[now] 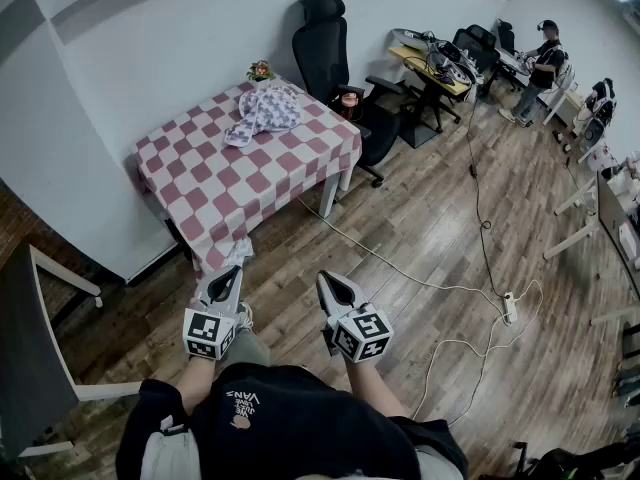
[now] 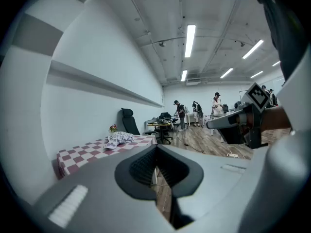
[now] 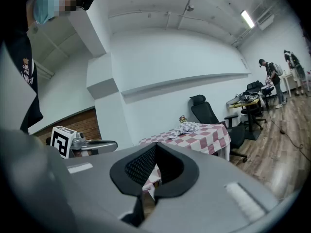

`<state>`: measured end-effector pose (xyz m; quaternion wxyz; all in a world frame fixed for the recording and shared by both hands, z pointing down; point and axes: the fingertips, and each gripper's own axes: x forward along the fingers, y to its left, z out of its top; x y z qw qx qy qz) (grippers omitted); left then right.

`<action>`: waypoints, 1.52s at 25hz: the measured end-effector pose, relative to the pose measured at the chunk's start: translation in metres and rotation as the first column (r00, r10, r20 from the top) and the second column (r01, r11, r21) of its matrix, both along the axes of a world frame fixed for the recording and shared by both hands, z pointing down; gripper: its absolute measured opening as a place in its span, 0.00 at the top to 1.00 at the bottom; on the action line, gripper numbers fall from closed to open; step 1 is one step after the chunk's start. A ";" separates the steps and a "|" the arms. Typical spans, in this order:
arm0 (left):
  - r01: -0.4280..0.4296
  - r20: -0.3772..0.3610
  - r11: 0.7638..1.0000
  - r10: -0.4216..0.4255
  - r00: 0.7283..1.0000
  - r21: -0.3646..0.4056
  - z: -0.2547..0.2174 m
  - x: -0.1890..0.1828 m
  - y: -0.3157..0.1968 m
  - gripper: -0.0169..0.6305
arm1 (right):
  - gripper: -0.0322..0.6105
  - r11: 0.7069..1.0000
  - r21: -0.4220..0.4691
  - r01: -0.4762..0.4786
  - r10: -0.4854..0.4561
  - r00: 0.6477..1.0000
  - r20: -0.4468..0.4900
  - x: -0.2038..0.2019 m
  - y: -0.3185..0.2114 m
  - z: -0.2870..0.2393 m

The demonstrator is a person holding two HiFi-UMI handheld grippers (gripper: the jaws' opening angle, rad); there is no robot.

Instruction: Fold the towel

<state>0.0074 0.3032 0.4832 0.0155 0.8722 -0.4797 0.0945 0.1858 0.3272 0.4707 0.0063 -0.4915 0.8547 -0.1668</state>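
left gripper [image 1: 226,284]: jaws pressed together, nothing in them
right gripper [image 1: 336,290]: same, closed and empty
towel [image 1: 264,109]: crumpled heap at the far end of the checkered table [image 1: 200,183], just beside a small flower pot [image 1: 260,70]
bearing: ahead and slightly left of both grippers, well apart, wood floor [image 1: 420,258] between
nearer hand: left, marginally
next (my guess): close in on the table before any grasp
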 end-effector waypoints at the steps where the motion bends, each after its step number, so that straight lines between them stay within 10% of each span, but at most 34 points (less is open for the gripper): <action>1: -0.007 -0.005 1.000 0.007 1.000 -0.003 0.003 -0.006 -0.010 0.97 | 0.94 1.000 -0.002 0.000 0.000 1.000 0.016 -0.007 -0.010 0.001; 7: -0.099 0.004 0.995 0.099 0.995 0.008 0.003 -0.033 -0.076 0.95 | 0.94 0.997 -0.014 -0.073 0.074 0.994 0.076 -0.037 -0.082 0.003; 13: -0.142 -0.030 0.990 0.142 0.989 -0.007 0.007 -0.066 -0.155 0.69 | 0.76 0.988 -0.047 -0.148 0.149 0.988 0.027 -0.064 -0.171 0.013; 23: -0.199 -0.038 0.979 0.198 0.979 -0.035 0.012 -0.119 -0.246 0.64 | 0.73 0.973 -0.089 -0.212 0.215 0.976 0.021 -0.112 -0.253 0.018; 38: -0.168 -0.024 0.982 0.167 0.986 -0.090 0.039 -0.095 -0.332 0.64 | 0.73 0.976 -0.128 -0.178 0.180 0.984 0.010 -0.085 -0.352 0.036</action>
